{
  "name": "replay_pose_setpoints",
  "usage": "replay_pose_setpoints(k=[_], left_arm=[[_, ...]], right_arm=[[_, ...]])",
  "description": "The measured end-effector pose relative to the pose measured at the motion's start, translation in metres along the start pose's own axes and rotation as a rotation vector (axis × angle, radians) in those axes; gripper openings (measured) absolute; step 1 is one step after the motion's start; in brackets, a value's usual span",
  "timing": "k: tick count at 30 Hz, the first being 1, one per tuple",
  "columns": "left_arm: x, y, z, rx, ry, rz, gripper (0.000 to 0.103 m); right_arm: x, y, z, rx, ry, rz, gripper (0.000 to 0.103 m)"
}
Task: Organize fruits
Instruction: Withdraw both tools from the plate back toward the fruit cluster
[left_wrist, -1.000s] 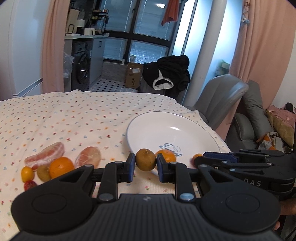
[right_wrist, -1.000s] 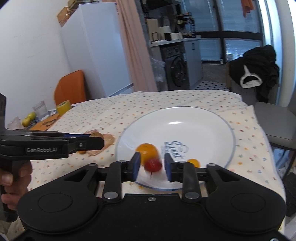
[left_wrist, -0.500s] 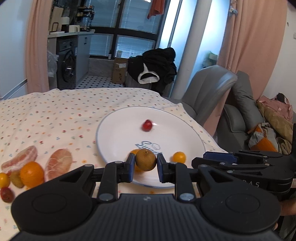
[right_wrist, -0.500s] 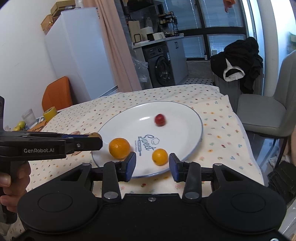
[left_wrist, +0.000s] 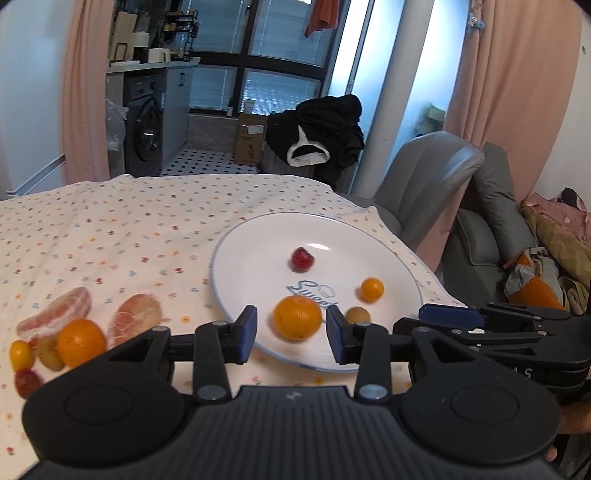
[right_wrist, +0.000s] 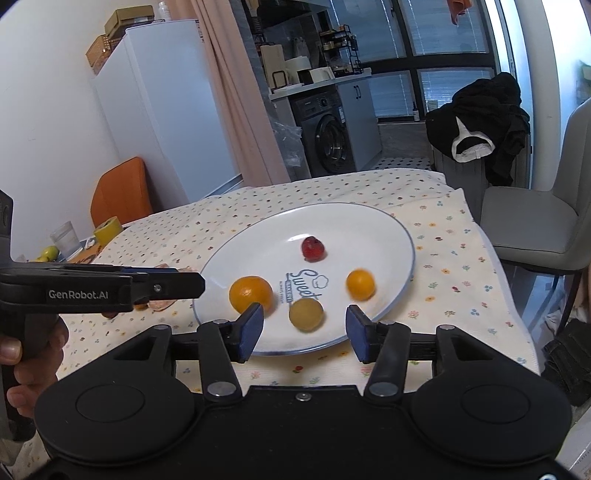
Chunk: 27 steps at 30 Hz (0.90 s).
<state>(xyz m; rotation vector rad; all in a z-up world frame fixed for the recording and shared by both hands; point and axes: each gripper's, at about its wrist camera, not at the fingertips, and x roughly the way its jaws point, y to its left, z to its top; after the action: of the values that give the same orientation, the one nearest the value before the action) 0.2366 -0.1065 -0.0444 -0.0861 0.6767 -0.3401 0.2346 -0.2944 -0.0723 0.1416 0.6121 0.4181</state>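
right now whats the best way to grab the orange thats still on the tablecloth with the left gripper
Pinch the orange across its widest middle with the left gripper, probably coming from above. It is round, so any axis grips alike, but a small brownish fruit touches its left side and grapefruit segments crowd behind, leaving little room for a level approach.

1. The plate (left_wrist: 402, 273) is set on the table (left_wrist: 110, 229) near its right edge.
2. Four fruits lie on the plate: a berry (right_wrist: 313, 248) toward the far side, an orange (right_wrist: 251, 293) at near left, a longan (right_wrist: 306, 314) at near middle, a kumquat (right_wrist: 360, 284) at right.
3. Two peeled segments (left_wrist: 136, 317) and a cluster of small fruits (left_wrist: 48, 349) are found on the table left of the plate.
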Motion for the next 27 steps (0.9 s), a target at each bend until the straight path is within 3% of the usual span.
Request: replay_pose_setpoints(k=[3,4,6,9,19,27], left_arm=[[-0.006,0.007,-0.001,-0.013,0.002,0.016,0.042],[-0.008,0.01,-0.002,-0.019,0.002,0.022,0.046],[-0.014,0.016,-0.004,-0.03,-0.009,0.039,0.066],[-0.025,0.023,-0.007,-0.043,-0.029,0.059,0.074],[-0.047,0.053,-0.014,-0.099,-0.027,0.142,0.081],[-0.062,0.074,-0.021,-0.139,-0.028,0.196,0.082]], right_arm=[[0.001,0.005,0.0,-0.009,-0.001,0.008,0.052],[0.001,0.007,0.0,-0.011,-0.002,0.01,0.053],[0.002,0.012,0.001,-0.015,-0.003,0.016,0.053],[0.003,0.018,0.001,-0.025,-0.001,0.026,0.055],[0.012,0.042,0.005,-0.057,0.006,0.072,0.058],[0.019,0.063,0.006,-0.083,0.01,0.112,0.071]])
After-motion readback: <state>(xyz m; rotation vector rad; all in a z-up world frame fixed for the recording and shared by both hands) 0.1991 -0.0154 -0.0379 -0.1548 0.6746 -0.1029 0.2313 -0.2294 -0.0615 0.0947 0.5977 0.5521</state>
